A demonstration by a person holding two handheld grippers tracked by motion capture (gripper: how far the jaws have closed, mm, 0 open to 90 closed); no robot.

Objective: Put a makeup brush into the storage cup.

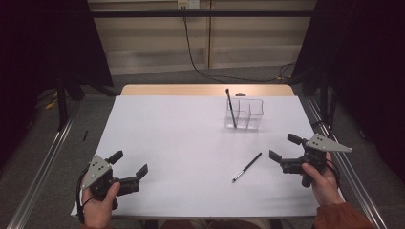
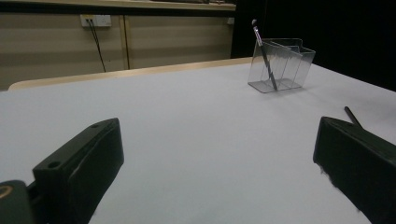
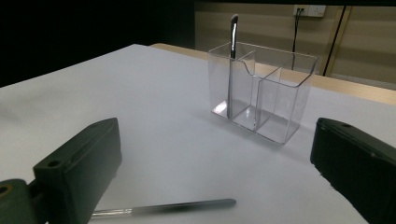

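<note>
We take the clear holder (image 1: 244, 114) as our landmark; it stands upright toward the far side of the table (image 1: 167, 138), right of centre. We count one holder, divided into compartments, though their exact number is hard to fix through the clear walls. We count two brushes. One brush (image 1: 231, 108) stands in the holder's left end compartment, leaning against the wall with its tip above the rim; we judge it is already stowed. The second brush (image 1: 247, 167) lies flat on the table, well on the near side of the holder and clear of it, slanting with one end toward the holder. We judge it awaits pickup and placement beside the first.

We count two grippers. The right gripper (image 1: 282, 152) is on the near-right of the holder, close to the lying brush, its jaws spread apart and holding nothing; its own view shows the brush (image 3: 163, 206) on the table low between the jaws, so we judge it is lined up to take it. The left gripper (image 1: 130, 167) is well to the near-left of the holder, jaws likewise spread wide and empty; we judge it is parked out of the way
</note>
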